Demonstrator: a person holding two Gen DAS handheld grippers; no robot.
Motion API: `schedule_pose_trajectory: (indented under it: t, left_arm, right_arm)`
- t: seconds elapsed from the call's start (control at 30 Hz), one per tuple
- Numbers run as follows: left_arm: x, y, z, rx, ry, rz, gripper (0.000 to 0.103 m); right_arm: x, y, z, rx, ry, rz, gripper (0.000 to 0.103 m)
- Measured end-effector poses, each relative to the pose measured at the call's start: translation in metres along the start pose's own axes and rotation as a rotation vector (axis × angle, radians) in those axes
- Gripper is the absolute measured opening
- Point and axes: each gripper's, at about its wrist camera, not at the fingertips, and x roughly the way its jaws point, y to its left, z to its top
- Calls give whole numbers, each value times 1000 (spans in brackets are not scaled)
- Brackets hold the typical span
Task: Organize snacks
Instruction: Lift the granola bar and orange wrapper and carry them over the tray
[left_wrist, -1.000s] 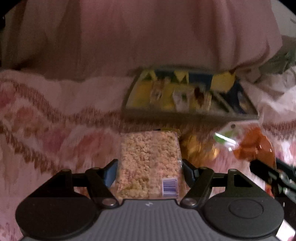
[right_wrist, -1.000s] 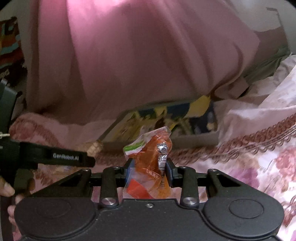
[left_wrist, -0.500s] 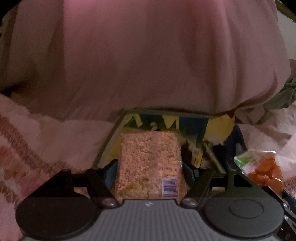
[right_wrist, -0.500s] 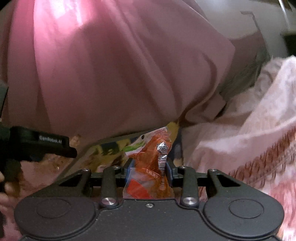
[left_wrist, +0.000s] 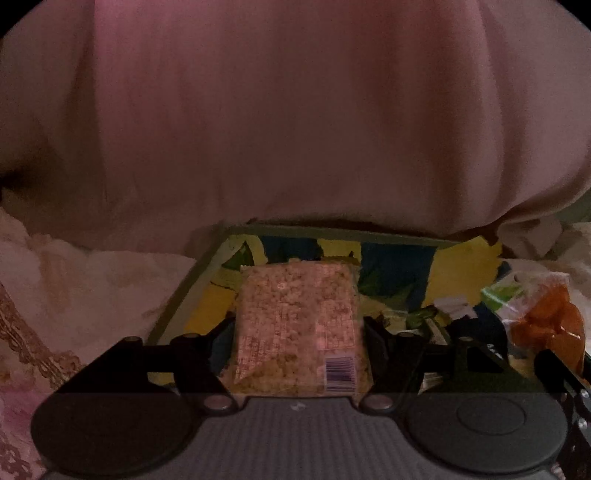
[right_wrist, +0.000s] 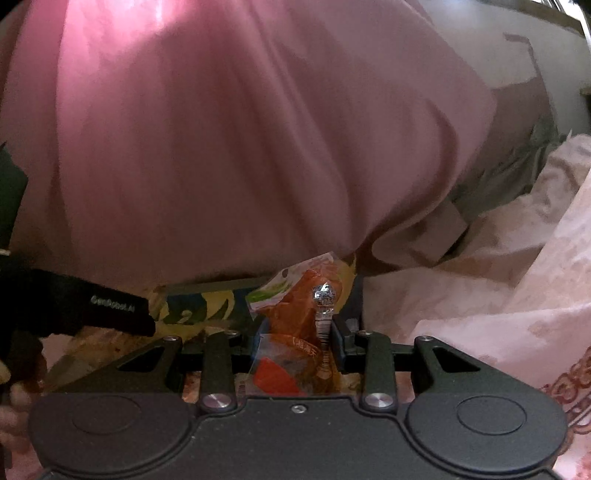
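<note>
Left wrist view: my left gripper (left_wrist: 297, 328) is closed on a clear rectangular packet of pale puffed-grain snack (left_wrist: 298, 325), barcode at its near right corner, held over the shallow grey-rimmed tray with a yellow-and-blue printed base (left_wrist: 332, 233). Right of the packet, over the tray's right part, hangs a crinkled orange snack pouch with a green-and-white top (left_wrist: 546, 317).

Right wrist view: my right gripper (right_wrist: 298, 341) is clamped on that orange pouch (right_wrist: 295, 332), in front of the tray's far rim (right_wrist: 218, 286). Pink draped cloth (right_wrist: 240, 147) rises behind the tray; floral pink bedding (right_wrist: 517, 325) lies to its right.
</note>
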Motion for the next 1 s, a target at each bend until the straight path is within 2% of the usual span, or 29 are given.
schedule_pose_trajectory:
  t: [0.23, 0.67, 0.8, 0.87, 0.93, 1.0]
  left_arm:
    - [21, -2, -5, 47, 20, -1, 75]
    - [19, -5, -2, 75, 39, -15, 75]
    - [19, -4, -1, 64, 55, -26, 76]
    - [16, -2, 0, 60, 47, -37, 78]
    - [12, -1, 1, 56, 33, -51, 82]
    - [5, 1, 3, 51, 15, -62, 84]
  right_arm:
    - [17, -6, -4, 25, 44, 4, 37]
    - [30, -9, -7, 3, 105, -17, 40]
    - [25, -9, -6, 8, 94, -18, 45]
    - [19, -6, -3, -11, 75, -18, 49]
    - [12, -4, 1, -21, 52, -16, 58]
    - [3, -3, 6, -26, 31, -14, 62]
